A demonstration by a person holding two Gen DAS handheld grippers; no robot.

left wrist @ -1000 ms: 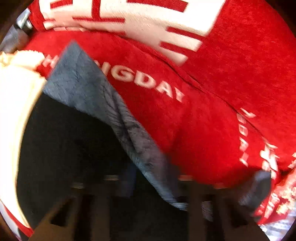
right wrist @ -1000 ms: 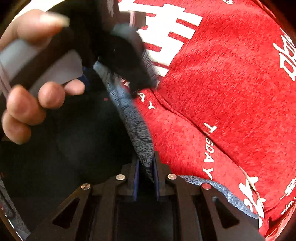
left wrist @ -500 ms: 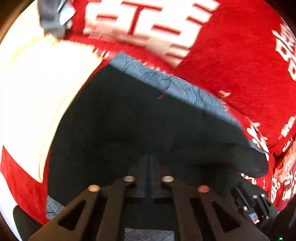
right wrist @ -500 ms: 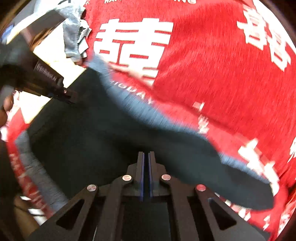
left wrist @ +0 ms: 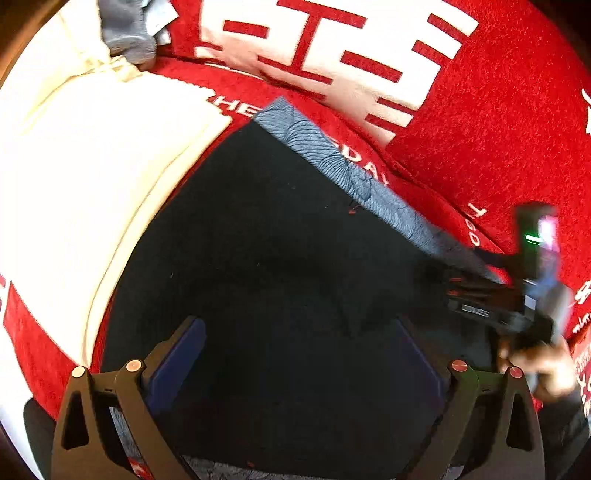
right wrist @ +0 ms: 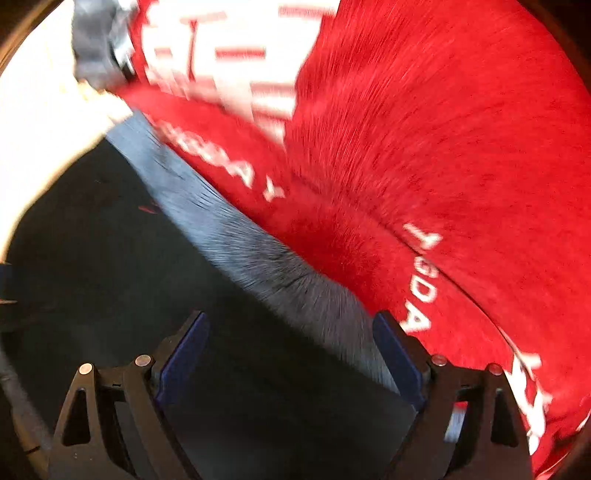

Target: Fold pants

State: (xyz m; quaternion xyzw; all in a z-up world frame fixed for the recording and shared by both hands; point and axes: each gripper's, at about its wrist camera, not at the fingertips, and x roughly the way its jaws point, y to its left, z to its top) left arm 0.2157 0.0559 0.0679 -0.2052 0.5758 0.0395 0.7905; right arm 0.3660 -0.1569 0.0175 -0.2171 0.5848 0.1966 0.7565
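The black pants (left wrist: 280, 258) lie folded flat on the red blanket, with a blue-grey patterned band (left wrist: 332, 155) along their far edge. My left gripper (left wrist: 295, 354) is open and empty just above the black cloth. My right gripper (right wrist: 291, 350) is open and empty over the pants (right wrist: 110, 258), at their blue-grey band (right wrist: 229, 229). The right gripper and the hand that holds it also show in the left wrist view (left wrist: 524, 295), at the right end of the band.
A red blanket (left wrist: 480, 129) with white characters and letters covers the surface. A cream white cloth (left wrist: 85, 177) lies left of the pants. A grey garment (left wrist: 125, 33) is bunched at the far left.
Both grippers were shut on the pants and held them up. Now both are open and the pants lie flat. The right wrist view is blurred from motion.
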